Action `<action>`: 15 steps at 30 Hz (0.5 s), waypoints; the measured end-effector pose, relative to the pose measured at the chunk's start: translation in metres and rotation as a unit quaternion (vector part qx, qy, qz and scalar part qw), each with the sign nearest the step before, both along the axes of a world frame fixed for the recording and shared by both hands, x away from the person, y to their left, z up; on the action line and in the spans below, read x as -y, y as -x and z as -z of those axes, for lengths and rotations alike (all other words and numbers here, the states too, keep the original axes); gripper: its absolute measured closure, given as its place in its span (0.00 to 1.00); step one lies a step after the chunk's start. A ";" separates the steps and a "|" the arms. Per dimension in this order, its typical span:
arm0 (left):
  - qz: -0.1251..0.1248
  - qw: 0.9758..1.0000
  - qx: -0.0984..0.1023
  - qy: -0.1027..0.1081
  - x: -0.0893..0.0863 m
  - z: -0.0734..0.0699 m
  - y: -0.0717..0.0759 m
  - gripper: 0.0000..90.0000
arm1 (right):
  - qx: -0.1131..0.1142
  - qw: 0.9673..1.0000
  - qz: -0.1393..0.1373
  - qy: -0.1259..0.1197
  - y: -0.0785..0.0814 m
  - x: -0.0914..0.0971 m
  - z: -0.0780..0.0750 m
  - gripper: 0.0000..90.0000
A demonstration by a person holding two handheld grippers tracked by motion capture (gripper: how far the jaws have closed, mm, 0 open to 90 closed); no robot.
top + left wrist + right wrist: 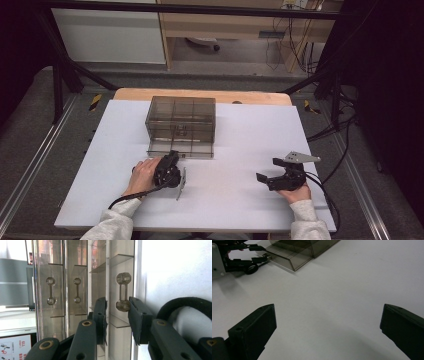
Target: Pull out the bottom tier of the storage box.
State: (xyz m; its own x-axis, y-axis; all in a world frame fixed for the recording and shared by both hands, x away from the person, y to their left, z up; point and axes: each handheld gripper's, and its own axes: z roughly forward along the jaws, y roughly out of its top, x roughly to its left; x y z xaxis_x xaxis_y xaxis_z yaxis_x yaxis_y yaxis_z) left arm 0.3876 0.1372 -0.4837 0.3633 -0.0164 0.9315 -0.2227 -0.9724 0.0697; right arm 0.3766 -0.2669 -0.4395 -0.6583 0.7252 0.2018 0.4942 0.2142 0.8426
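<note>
High view: white bench (235,200); smoked clear drawer cabinet (181,120) at its middle, lowest drawer (165,150) slightly out. Left gripper (117,315), jaws narrowly apart around drawer handle (123,292), one touching. Right gripper (327,332), jaws wide, empty. No legible writing on cabinet.

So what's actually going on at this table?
A person sits at a white table with a hand-held gripper in each hand. The left gripper is turned on its side at a smoky clear drawer cabinet, its jaws on either side of the handle of a bottom drawer that sticks out a little. Whether the pads press on the handle is hard to tell. The right gripper rests apart on the table, jaws wide open and empty.
</note>
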 end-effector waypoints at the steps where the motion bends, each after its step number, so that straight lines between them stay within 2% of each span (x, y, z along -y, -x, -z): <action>1: 0.001 1.000 0.000 0.001 0.000 0.000 0.000 0.76 | 0.000 1.000 0.000 0.000 0.000 0.000 0.000 0.01; 15: -0.001 1.000 -0.004 0.005 0.000 0.001 0.002 0.75 | 0.000 1.000 0.000 0.000 0.000 0.000 0.000 0.01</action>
